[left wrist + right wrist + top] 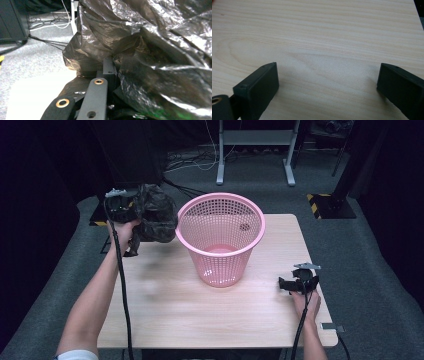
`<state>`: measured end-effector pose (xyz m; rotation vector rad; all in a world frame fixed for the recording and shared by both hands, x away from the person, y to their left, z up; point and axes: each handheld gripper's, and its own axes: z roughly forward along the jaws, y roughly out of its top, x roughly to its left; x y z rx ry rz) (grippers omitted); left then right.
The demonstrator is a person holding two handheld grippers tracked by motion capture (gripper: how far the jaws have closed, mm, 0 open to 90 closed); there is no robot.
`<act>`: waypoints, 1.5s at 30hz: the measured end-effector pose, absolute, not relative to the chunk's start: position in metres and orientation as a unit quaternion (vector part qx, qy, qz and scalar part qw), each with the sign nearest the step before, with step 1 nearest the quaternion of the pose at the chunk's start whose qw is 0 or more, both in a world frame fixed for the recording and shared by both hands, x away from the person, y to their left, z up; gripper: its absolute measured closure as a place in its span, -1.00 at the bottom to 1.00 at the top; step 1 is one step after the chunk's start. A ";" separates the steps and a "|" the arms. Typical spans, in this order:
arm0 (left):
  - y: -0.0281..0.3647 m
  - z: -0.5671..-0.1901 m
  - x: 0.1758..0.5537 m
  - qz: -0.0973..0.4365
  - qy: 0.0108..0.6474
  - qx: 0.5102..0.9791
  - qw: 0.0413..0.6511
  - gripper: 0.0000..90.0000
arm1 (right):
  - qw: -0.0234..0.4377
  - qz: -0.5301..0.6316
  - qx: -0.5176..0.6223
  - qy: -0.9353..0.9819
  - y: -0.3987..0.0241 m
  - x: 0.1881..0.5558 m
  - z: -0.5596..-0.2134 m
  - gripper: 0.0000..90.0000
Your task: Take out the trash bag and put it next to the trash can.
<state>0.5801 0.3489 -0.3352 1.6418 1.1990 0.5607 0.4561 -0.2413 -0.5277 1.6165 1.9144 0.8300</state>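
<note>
**K:** Black plastic bag, crumpled, clamped in the left gripper. Held up off the table near its far-left corner, just left of the pink basket.

**M:** Bag touching the basket?

**K:** High view puts the bag's right edge right at the basket rim; can't tell whether they touch. Basket stands upright mid-table, mesh walls.

**M:** Confirm the grip.

**K:** Left gripper view: jaws together, bag film pinched between them and bunched over the jaw tips. Grey floor and cables behind it.

**M:** Right side?

**K:** Right gripper sits low at the table's right edge, right of the basket, well apart from the bag. Jaws spread wide, nothing between them. Right gripper view looks down on bare wood grain between the two black pads.

**M:** Hands?

**K:** Left hand wrapped around the left gripper's handle, forearm coming in from the bottom left.
</note>
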 end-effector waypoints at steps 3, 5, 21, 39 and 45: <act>0.343 -0.350 0.585 0.222 0.499 0.678 0.492 0.90 | 0.249 0.305 0.593 0.703 -0.241 0.456 -0.528 -0.93; 0.339 -0.360 0.587 0.220 0.501 0.681 0.487 0.90 | 0.249 0.305 0.592 0.703 -0.241 0.456 -0.528 -0.93; 0.315 -0.415 0.608 0.218 0.514 0.666 0.494 0.90 | 0.250 0.305 0.593 0.702 -0.242 0.456 -0.528 -0.91; 0.310 -0.416 0.583 0.195 0.483 0.722 0.455 -0.66 | 0.250 0.307 0.591 0.703 -0.241 0.455 -0.528 -0.89; 0.318 -0.411 0.561 0.196 0.470 0.736 0.445 -0.90 | 0.250 0.307 0.591 0.703 -0.241 0.455 -0.528 -0.88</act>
